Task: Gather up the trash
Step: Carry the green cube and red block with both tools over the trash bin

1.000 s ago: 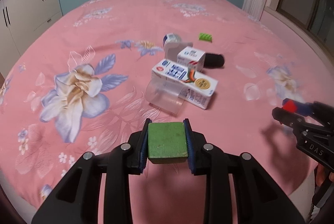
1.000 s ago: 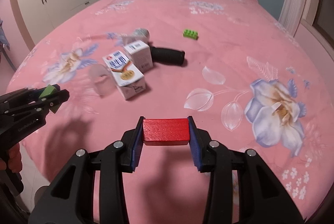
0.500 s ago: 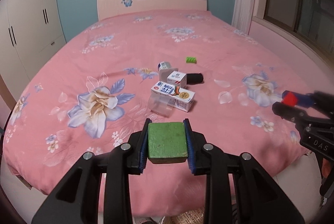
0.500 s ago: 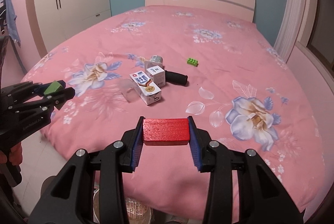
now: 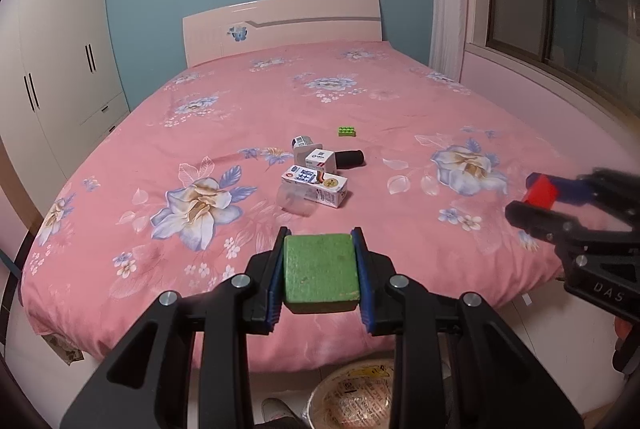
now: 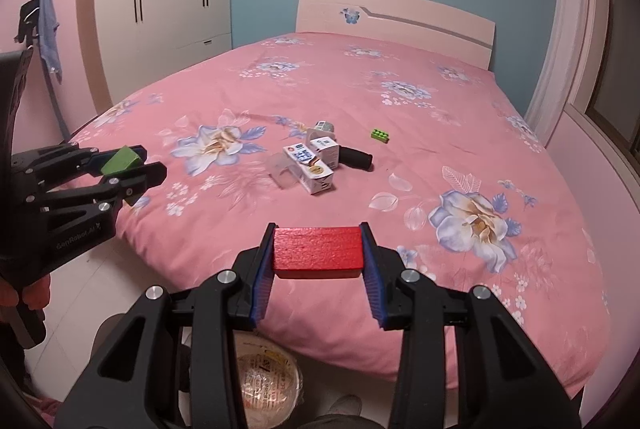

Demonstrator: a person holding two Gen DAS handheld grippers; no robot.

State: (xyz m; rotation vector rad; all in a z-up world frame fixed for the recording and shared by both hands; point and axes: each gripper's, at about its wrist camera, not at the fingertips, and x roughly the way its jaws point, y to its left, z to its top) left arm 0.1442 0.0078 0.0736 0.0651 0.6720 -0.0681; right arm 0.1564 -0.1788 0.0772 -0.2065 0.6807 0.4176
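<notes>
My left gripper (image 5: 320, 271) is shut on a green block (image 5: 320, 271), held above the foot edge of the bed. My right gripper (image 6: 318, 253) is shut on a red block (image 6: 318, 253), also over the foot edge. Each gripper shows at the side of the other's view, the left gripper (image 6: 132, 165) and the right gripper (image 5: 536, 197). On the pink floral bedspread (image 5: 380, 101) lie a long milk carton (image 5: 316, 185), a smaller carton (image 5: 320, 160), a clear plastic cup (image 5: 294, 199), a can (image 5: 302, 141), a black cylinder (image 5: 350, 158) and a green toy brick (image 5: 346, 131).
A lined bin (image 5: 352, 395) stands on the floor below the foot of the bed, also seen as the bin (image 6: 268, 379) under my right gripper. White wardrobes (image 6: 160, 1) line the left wall. A window ledge (image 5: 560, 77) runs along the right. A shoe (image 5: 276, 409) shows at the bottom.
Both grippers have pulled back from the bed and risen, each still holding its block. The trash pile looks farther away, and the floor and bin have come into view.
</notes>
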